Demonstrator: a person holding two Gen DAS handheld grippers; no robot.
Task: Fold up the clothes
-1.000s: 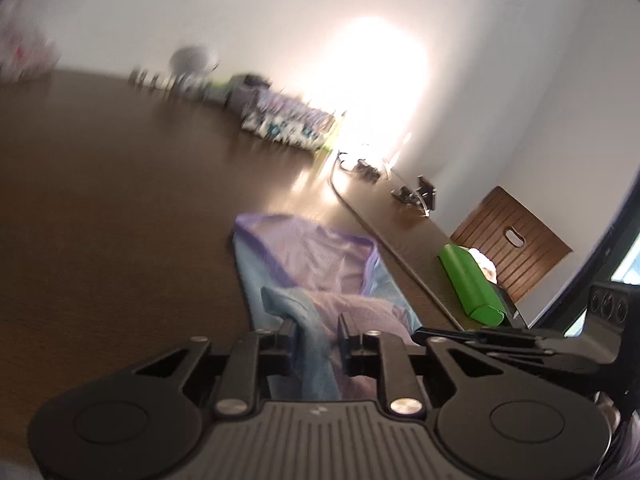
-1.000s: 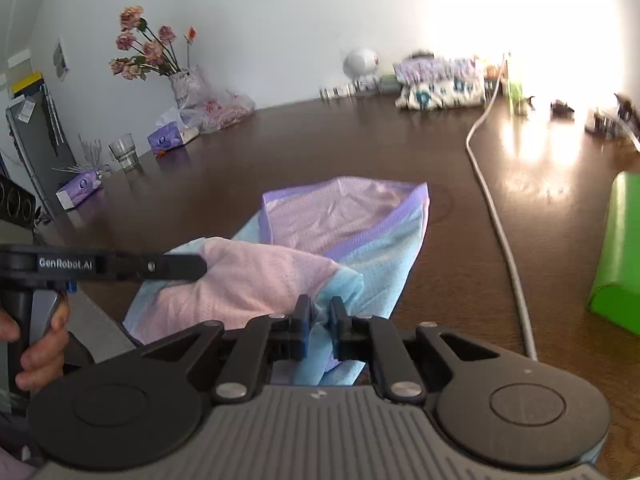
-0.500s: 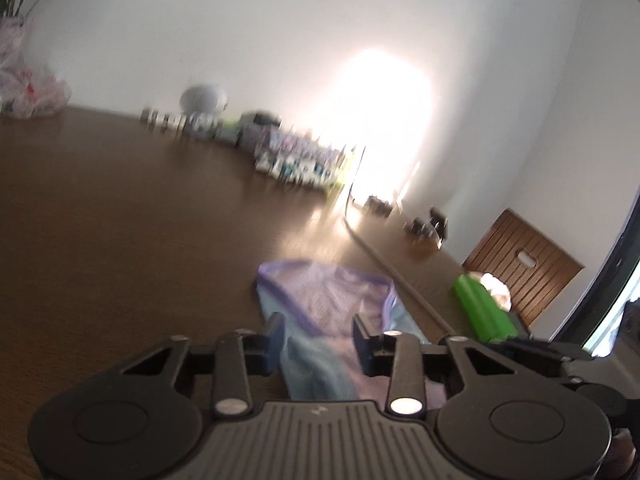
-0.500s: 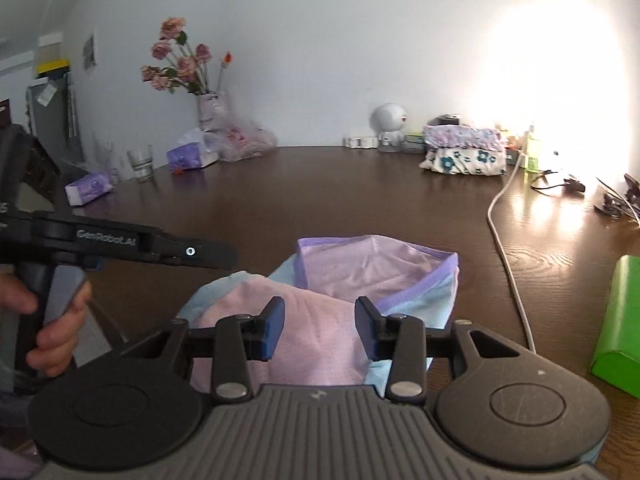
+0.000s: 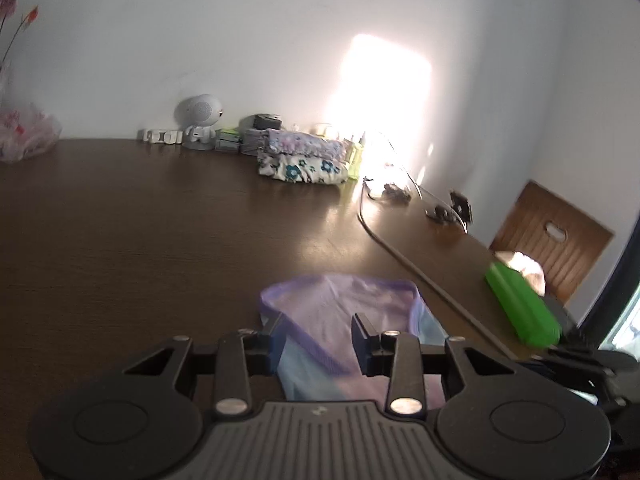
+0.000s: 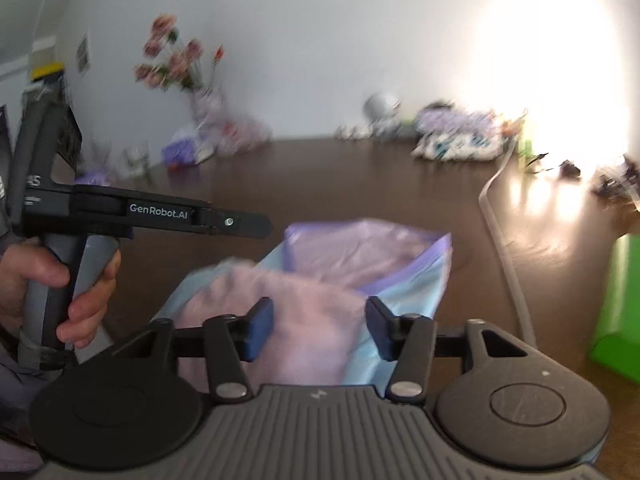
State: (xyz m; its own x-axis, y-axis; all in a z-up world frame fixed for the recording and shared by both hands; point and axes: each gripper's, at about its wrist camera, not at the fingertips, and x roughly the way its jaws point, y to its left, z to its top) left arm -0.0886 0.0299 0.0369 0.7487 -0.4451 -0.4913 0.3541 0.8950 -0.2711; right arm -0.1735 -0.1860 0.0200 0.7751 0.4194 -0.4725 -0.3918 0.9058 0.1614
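Note:
A pink, lilac and light-blue garment [image 6: 352,264] lies folded over on the dark wooden table [image 6: 340,176], its purple-trimmed opening facing away. It also shows in the left wrist view [image 5: 352,312]. My right gripper [image 6: 318,330] is open and empty, lifted above the garment's near pink fold. My left gripper [image 5: 318,346] is open and empty, above the garment's near left part. From the right wrist view the left gripper [image 6: 264,222] is seen from the side, held in a hand [image 6: 60,280], to the left of the garment.
A grey cable [image 5: 420,272] runs along the table right of the garment. A green object [image 5: 524,308] lies at the right edge. Folded floral clothes [image 5: 304,160], a small white robot figure [image 5: 200,120] and small items line the far wall. A flower vase [image 6: 200,100] and a glass [image 6: 136,160] stand at the far left.
Both grippers let go of the garment, opened, and lifted up and back from it. The pink fold now lies on the garment.

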